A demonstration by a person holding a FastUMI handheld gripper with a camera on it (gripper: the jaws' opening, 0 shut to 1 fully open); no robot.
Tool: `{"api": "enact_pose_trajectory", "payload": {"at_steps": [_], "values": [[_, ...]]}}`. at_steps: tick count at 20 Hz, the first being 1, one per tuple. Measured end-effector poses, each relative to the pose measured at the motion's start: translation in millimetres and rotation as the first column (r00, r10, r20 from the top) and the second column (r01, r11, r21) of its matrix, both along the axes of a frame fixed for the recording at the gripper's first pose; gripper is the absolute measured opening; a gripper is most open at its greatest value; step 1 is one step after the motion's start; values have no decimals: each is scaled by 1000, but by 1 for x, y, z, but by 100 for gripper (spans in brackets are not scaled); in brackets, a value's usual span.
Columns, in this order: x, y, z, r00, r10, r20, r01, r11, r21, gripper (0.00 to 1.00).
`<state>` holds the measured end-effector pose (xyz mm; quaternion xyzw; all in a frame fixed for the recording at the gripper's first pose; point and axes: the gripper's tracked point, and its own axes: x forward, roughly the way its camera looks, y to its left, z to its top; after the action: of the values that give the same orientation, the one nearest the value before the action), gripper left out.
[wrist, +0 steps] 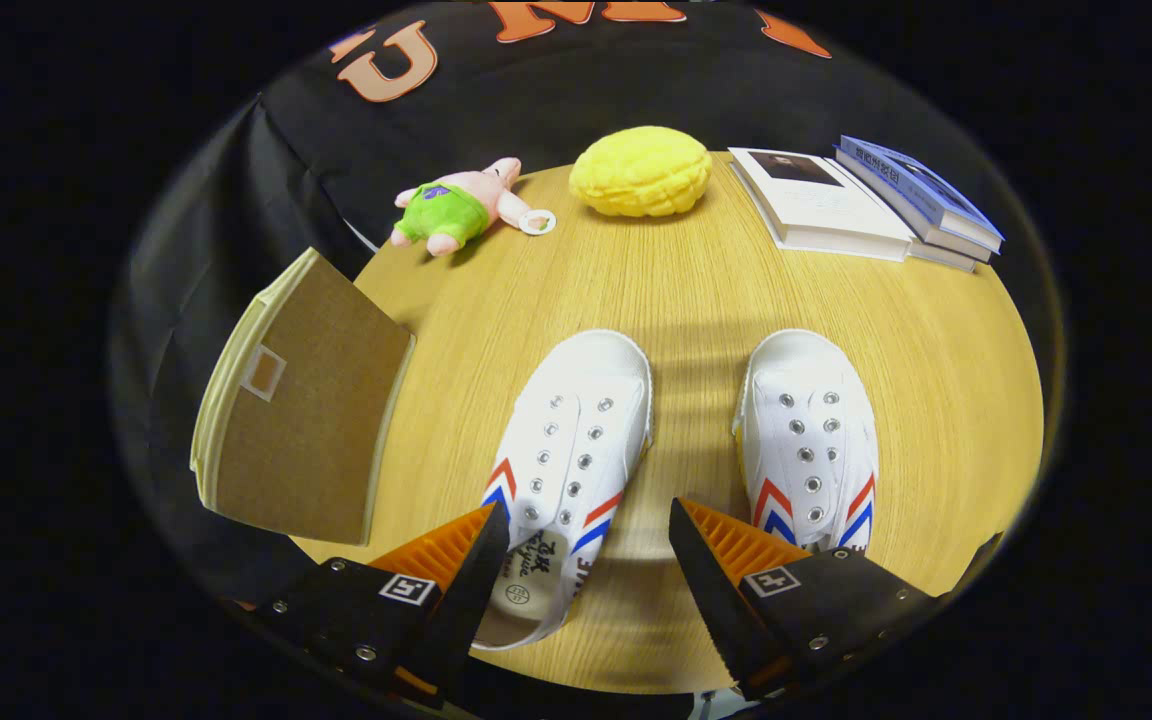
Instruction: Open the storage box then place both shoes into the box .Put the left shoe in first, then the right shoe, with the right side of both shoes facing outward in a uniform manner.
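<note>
White canvas is what you have ahead of your tool [588,545]: two shoes stand side by side on the wooden table [696,290], toes pointing away from you, near the table's near edge. The left-hand shoe [568,450] sits partly between your fingers, its heel opening lying against the inner side of the left finger [456,560]; whether that finger truly touches it you cannot tell from here. The right-hand shoe [808,440] lies just beyond the right finger [726,555], which covers its heel. Your tool is released, its fingers spread wide and pressing on nothing, with bare table showing between them.

The storage box [301,400] stands at the table's left edge, well apart from the shoes, its brown flap [311,420] facing you at a tilt; you cannot tell from this angle whether it is latched. Along the far edge you see a pink plush toy [456,205] in green shorts toward the left, a yellow bumpy cushion [641,170] in the middle, and a stack of books [866,200] at the far right corner.
</note>
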<state>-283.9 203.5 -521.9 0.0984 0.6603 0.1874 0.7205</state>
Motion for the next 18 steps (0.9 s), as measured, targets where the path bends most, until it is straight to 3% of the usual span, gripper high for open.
{"api": "enact_pose_trajectory", "payload": {"at_steps": [4,7,10,11,14,16,18], "values": [[-9,9,-17,998,-30,-46,32,999,37,87],[-3,17,-19,999,-46,-13,47,995,84,80],[-10,27,-20,996,-72,-57,78,991,109,52],[-7,24,-14,995,-82,-65,89,990,113,50],[-6,21,-13,969,-198,-145,215,970,113,20],[-5,19,-10,954,-236,-183,258,960,111,11],[2,21,-1,958,-227,-175,250,961,121,7]]}}
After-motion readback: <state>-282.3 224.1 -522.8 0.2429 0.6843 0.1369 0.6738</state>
